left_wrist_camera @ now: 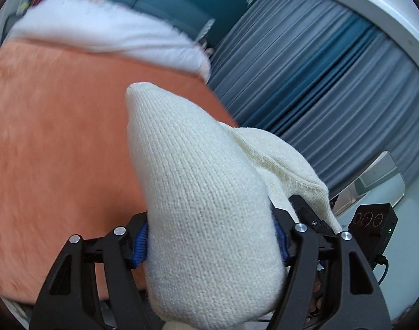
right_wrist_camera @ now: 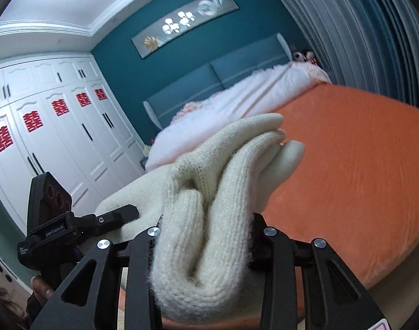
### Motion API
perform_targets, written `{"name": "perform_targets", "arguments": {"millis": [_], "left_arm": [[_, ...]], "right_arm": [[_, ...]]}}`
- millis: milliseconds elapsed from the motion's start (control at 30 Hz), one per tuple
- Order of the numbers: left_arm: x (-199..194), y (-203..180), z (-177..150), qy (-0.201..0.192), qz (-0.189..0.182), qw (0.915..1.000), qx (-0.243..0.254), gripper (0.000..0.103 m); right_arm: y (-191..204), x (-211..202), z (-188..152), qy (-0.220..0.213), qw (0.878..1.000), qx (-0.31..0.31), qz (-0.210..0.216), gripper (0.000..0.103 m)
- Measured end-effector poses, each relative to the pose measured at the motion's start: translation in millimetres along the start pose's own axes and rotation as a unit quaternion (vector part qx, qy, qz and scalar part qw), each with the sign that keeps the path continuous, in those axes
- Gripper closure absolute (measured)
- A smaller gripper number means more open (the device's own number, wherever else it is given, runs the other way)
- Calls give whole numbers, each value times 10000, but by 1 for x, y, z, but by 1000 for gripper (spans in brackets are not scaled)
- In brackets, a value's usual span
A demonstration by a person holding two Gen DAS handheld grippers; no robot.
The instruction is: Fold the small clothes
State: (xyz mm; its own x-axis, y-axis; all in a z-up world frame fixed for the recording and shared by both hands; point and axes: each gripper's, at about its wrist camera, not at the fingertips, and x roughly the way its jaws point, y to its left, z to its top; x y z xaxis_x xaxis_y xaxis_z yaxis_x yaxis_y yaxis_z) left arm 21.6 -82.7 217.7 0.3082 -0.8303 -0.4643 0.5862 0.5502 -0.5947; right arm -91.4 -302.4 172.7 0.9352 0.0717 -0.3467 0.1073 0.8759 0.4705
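A cream knitted garment (left_wrist_camera: 201, 192) fills the lower middle of the left wrist view, bunched and held up off the orange bed (left_wrist_camera: 58, 143). My left gripper (left_wrist_camera: 209, 244) is shut on one end of it; the blue pads (left_wrist_camera: 140, 247) press its sides. In the right wrist view the same cream knit (right_wrist_camera: 209, 206) hangs in thick folds, and my right gripper (right_wrist_camera: 206, 233) is shut on it. The left gripper (right_wrist_camera: 110, 218) shows at the left of the right wrist view, clamped on the garment's other edge. The fingertips are hidden by the knit.
The orange bed (right_wrist_camera: 346, 178) spreads to the right, with a white-pink blanket (right_wrist_camera: 250, 96) at its head by the teal headboard (right_wrist_camera: 209, 82). Grey-blue curtains (left_wrist_camera: 319, 82) run along one side. White wardrobes (right_wrist_camera: 44, 137) stand at the left.
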Motion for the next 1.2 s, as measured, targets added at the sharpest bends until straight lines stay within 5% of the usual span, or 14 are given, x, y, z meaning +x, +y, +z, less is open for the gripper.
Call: {"name": "perform_targets", "arguments": {"millis": [167, 300, 367, 400, 433, 500, 700, 800, 867, 967, 1067, 1133, 1200], "left_arm": [[-62, 11, 21, -609, 317, 9968, 407, 35], [-58, 83, 11, -472, 1330, 9895, 325, 21], [-32, 134, -11, -281, 2137, 9758, 364, 10], [-14, 164, -27, 47, 2800, 9592, 378, 15], [-1, 187, -43, 371, 3151, 9478, 323, 29], [-1, 211, -65, 761, 3237, 9431, 56, 39], [-25, 194, -75, 298, 3278, 9441, -181, 34], [-9, 204, -73, 476, 3372, 9398, -291, 34], [0, 217, -82, 762, 3547, 9310, -398, 34], [23, 250, -106, 1282, 3704, 9172, -718, 34], [18, 255, -114, 1213, 3635, 9180, -1024, 34], [16, 248, -112, 1190, 3724, 9168, -814, 34], [20, 245, -114, 1222, 3823, 9137, -640, 33]], "right_arm": [[52, 11, 18, -285, 9963, -574, 574, 67], [62, 81, -15, 375, 9942, -575, 832, 58], [45, 137, -61, 1011, 9915, -448, 692, 51], [37, 165, -87, 1382, 9889, -454, 298, 51], [27, 185, -111, 1810, 9820, -511, -159, 62], [17, 193, -141, 2295, 9715, -440, -407, 79], [43, 160, -137, 2138, 9744, -691, -109, 84], [58, 174, -132, 2176, 9700, -1078, -146, 85], [57, 195, -147, 2474, 9592, -1321, -357, 87], [35, 243, -202, 3447, 9224, -1505, -881, 93], [42, 228, -192, 3254, 9306, -1403, -915, 93], [54, 205, -176, 2918, 9446, -1298, -763, 93], [59, 193, -171, 2808, 9462, -1396, -793, 93]]}}
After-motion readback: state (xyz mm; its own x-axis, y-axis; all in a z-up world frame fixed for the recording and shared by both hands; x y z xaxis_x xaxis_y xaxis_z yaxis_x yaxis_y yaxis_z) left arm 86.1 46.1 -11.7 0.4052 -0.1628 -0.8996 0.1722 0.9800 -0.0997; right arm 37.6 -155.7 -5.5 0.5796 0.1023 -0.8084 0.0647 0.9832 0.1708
